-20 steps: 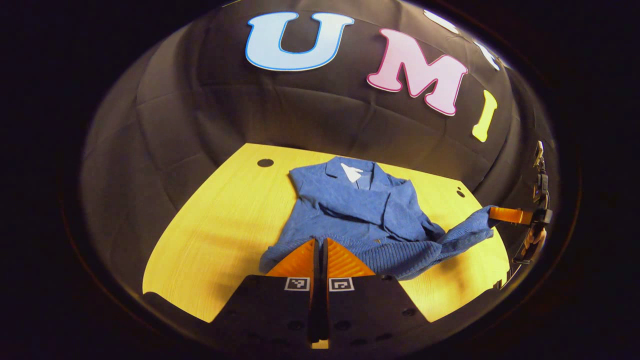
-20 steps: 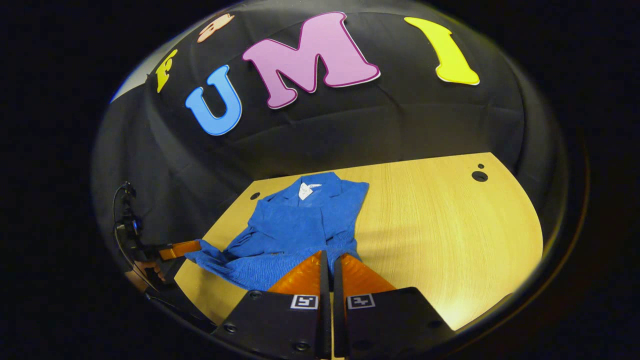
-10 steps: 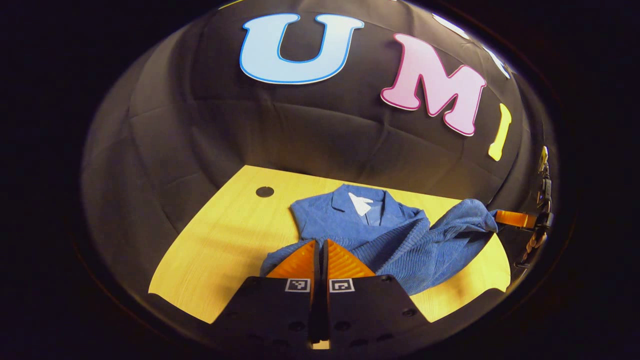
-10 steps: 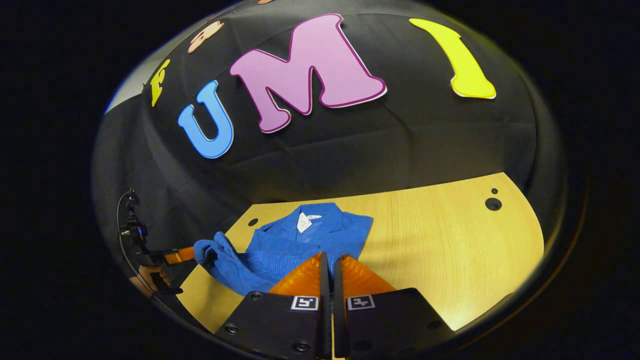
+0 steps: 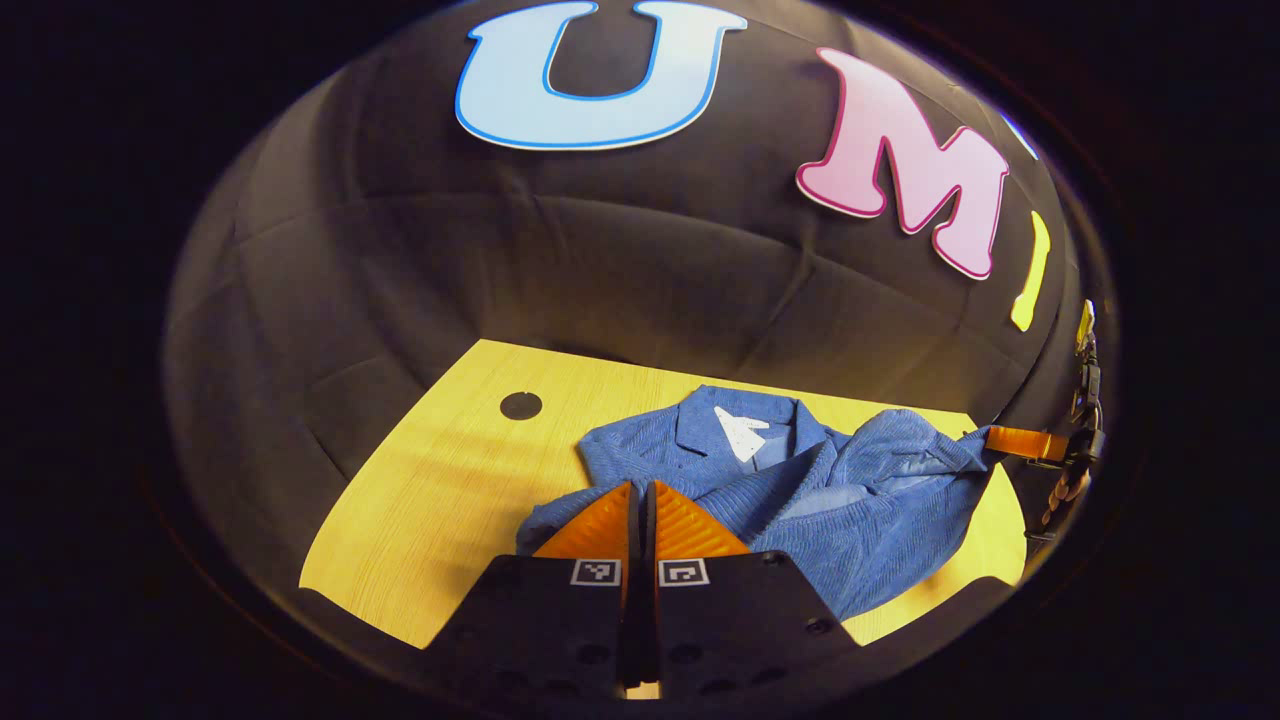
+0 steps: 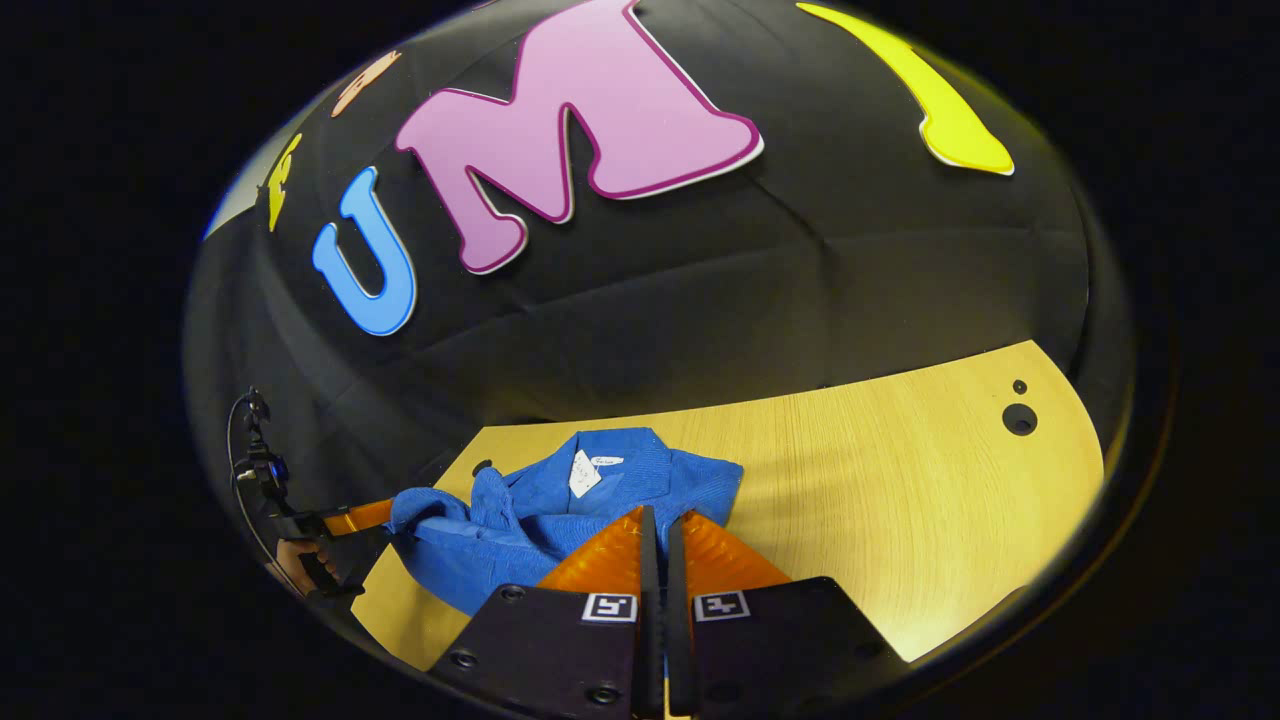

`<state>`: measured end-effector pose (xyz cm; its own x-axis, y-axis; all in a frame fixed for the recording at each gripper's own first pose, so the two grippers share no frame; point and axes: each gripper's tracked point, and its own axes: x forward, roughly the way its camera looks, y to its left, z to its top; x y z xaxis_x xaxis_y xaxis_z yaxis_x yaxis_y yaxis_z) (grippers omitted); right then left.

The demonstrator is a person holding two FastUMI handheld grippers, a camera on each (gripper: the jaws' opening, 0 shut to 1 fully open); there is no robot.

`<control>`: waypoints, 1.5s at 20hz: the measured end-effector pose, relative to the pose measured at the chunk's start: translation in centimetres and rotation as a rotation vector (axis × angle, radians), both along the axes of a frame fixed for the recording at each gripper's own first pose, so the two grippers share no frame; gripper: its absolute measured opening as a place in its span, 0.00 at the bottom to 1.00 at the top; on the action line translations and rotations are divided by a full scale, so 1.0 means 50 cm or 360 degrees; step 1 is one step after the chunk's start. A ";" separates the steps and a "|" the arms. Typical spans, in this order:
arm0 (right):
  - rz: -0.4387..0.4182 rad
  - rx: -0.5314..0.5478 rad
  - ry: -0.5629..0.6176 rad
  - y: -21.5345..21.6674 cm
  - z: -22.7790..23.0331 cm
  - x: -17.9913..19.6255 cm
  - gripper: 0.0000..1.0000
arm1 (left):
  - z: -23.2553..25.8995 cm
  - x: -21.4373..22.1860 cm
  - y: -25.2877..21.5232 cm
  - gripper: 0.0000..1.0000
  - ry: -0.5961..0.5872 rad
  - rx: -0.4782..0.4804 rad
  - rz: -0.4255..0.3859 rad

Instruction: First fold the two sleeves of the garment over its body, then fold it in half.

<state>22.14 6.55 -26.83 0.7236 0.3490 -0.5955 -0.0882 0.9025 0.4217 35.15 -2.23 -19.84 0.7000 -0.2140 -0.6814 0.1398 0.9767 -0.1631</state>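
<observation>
Blue garment (image 5: 800,500) on yellow table (image 5: 440,500), left tongs (image 5: 640,500) and right tongs (image 6: 660,530) each pinching its hem.

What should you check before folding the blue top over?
1. Left gripper shut on the garment: ok, its fingers are closed and cloth hangs from them in the right gripper view.
2. Right gripper shut on the garment: ok, the left gripper view shows cloth pulled up to it.
3. Near end lifted off the table: ok.
4. Collar lying flat at the far end, ready to be covered: ok.
5. Sleeves folded over the body: cannot tell, the lifted cloth hides them.
6. Lifted cloth smooth between the grippers: not ok, it sags and creases.
</observation>
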 end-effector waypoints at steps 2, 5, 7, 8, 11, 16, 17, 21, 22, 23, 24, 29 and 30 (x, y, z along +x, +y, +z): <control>-0.0030 0.0019 0.0001 -0.002 -0.010 0.027 0.06 | -0.002 0.029 0.003 0.00 -0.0013 0.0015 -0.0004; -0.0108 0.0089 -0.0026 0.003 -0.007 0.091 0.06 | 0.016 0.087 0.004 0.00 -0.0070 0.0014 0.0024; -0.0213 0.0079 -0.0085 -0.011 0.000 0.132 0.00 | 0.028 0.139 0.026 0.00 -0.0194 0.0150 0.0124; -0.0264 0.0053 -0.0157 -0.024 0.019 0.149 0.32 | 0.046 0.148 0.054 0.27 -0.0257 0.0289 0.0184; -0.0297 -0.0023 -0.0394 -0.058 0.112 0.141 0.97 | 0.111 0.118 0.055 0.81 -0.0339 0.0298 0.0220; -0.0213 -0.0146 -0.0617 -0.070 0.223 0.044 0.97 | 0.202 0.022 0.058 0.83 -0.0519 0.0193 0.0295; -0.0191 -0.0177 -0.0664 -0.070 0.241 0.018 0.97 | 0.224 -0.003 0.053 0.83 -0.0572 0.0202 0.0272; -0.0108 -0.0272 -0.0776 -0.052 0.289 -0.085 0.97 | 0.311 -0.102 0.034 0.82 -0.0724 0.0270 0.0243; -0.0084 -0.0290 -0.0816 -0.047 0.302 -0.109 0.97 | 0.333 -0.125 0.033 0.82 -0.0774 0.0271 0.0255; -0.0074 -0.0318 -0.0846 -0.046 0.312 -0.130 0.97 | 0.358 -0.140 0.030 0.82 -0.0853 0.0250 0.0273; -0.0066 -0.0329 -0.0848 -0.043 0.318 -0.155 0.96 | 0.383 -0.158 0.025 0.82 -0.0938 0.0218 0.0279; -0.0091 -0.0361 -0.0889 -0.040 0.382 -0.280 0.96 | 0.422 -0.299 0.040 0.81 -0.1041 0.0171 0.0292; -0.0117 -0.0365 -0.0879 -0.043 0.392 -0.304 0.96 | 0.425 -0.327 0.042 0.82 -0.1038 0.0146 0.0280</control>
<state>6.94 4.38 -7.23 0.9647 0.1934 -0.1790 -0.1726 0.9770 0.1253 18.79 -0.13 1.38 0.9928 -0.0210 -0.1180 0.0194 0.9997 -0.0144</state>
